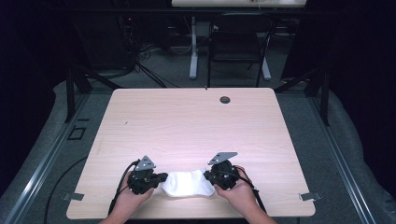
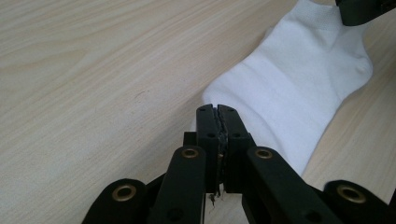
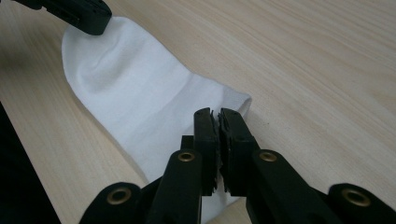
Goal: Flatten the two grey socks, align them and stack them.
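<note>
— What are the two hands doing, down at the near edge?

— Each holds a hand-held gripper, and a white sock (image 1: 188,184) lies flat on the wooden surface (image 1: 187,121) between them. The left hand-held gripper (image 1: 161,177) has its jaws clenched together at one end of the sock; in the left gripper view (image 2: 218,112) the tips sit right over the fabric's edge, though I can't tell whether any cloth is pinched between them.

— And the other one?

— The right hand-held gripper (image 1: 207,175) is at the opposite end, jaws likewise pressed nearly together. In the right gripper view (image 3: 215,114) they rest over the sock's edge, same doubt about a grip. From each one, the sock stretches away toward the other's black tip.

— Anything beyond them?

— Past the hand-held grippers the surface runs bare to a small round grommet (image 1: 225,100) near its far edge. Behind that stands a dark chair (image 1: 236,44) on the floor.
</note>
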Motion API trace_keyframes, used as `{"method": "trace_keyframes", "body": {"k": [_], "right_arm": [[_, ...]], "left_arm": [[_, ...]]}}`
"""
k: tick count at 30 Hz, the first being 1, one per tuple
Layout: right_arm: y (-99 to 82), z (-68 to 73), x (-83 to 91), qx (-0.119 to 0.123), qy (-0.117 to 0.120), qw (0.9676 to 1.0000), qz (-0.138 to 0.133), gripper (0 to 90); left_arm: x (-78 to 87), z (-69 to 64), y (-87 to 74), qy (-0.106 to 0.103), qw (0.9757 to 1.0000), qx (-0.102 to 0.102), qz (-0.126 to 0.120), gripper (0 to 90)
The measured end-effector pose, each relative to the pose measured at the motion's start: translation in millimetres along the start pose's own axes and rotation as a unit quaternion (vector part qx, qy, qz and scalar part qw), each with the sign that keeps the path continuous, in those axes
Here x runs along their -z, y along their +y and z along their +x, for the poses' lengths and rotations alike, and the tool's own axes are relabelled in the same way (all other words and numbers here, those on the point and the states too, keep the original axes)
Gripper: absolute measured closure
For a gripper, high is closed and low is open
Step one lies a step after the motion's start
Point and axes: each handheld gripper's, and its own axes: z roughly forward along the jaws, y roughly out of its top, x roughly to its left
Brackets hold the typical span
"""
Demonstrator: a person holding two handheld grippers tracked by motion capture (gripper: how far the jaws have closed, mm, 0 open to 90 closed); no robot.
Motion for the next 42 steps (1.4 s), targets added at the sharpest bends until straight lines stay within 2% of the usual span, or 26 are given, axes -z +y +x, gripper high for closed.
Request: {"method": "trace_keyframes", "body": {"k": [5,10,17,23,27,30,34,36,39,42], "right_arm": [[-0.6,-1.2,-2.8,-0.005,0.002,1.0000,0.000,86.0],[-1.7,-1.7,-6.6,-0.006,-0.001,1.0000,0.000,85.9],[-2.8,-2.1,-11.3,-0.006,-0.002,0.9999,0.007,85.8],[-7.5,-5.0,-13.9,-0.009,-0.004,0.9998,0.014,83.1],[-8.9,-7.8,-9.2,-0.020,-0.007,0.9998,0.001,79.5],[-7.1,-7.6,0.1,-0.026,-0.017,0.9992,-0.024,75.1],[-2.9,3.3,8.7,-0.011,-0.012,0.9986,-0.050,74.7],[-2.4,11.1,5.4,0.001,0.001,0.9987,-0.050,73.9],[-5.9,18.4,-7.3,0.023,-0.010,0.9991,-0.034,71.0],[-13.5,14.8,-18.8,0.007,-0.014,0.9996,-0.023,68.3]], "left_arm": [[-1.2,-0.4,-0.9,0.000,1.0000,-0.005,0.003,88.5],[-4.1,0.7,-3.1,0.000,1.0000,0.003,0.006,88.3],[-8.4,3.0,-5.2,0.003,0.9999,-0.001,0.011,87.0],[-11.8,3.0,-7.5,0.002,0.9999,0.006,0.010,82.5],[-5.0,2.9,-3.9,-0.002,0.9999,0.003,-0.012,73.9],[4.2,2.5,0.3,-0.003,0.9994,-0.002,-0.034,68.8],[6.2,-1.6,0.0,-0.011,0.9993,-0.005,-0.034,67.4],[2.3,-4.8,-2.3,-0.015,0.9995,-0.008,-0.026,67.2],[-1.5,-7.7,-4.5,-0.015,0.9996,-0.012,-0.020,65.2],[-3.9,-8.3,-7.0,-0.017,0.9996,-0.018,-0.015,62.6]]}}
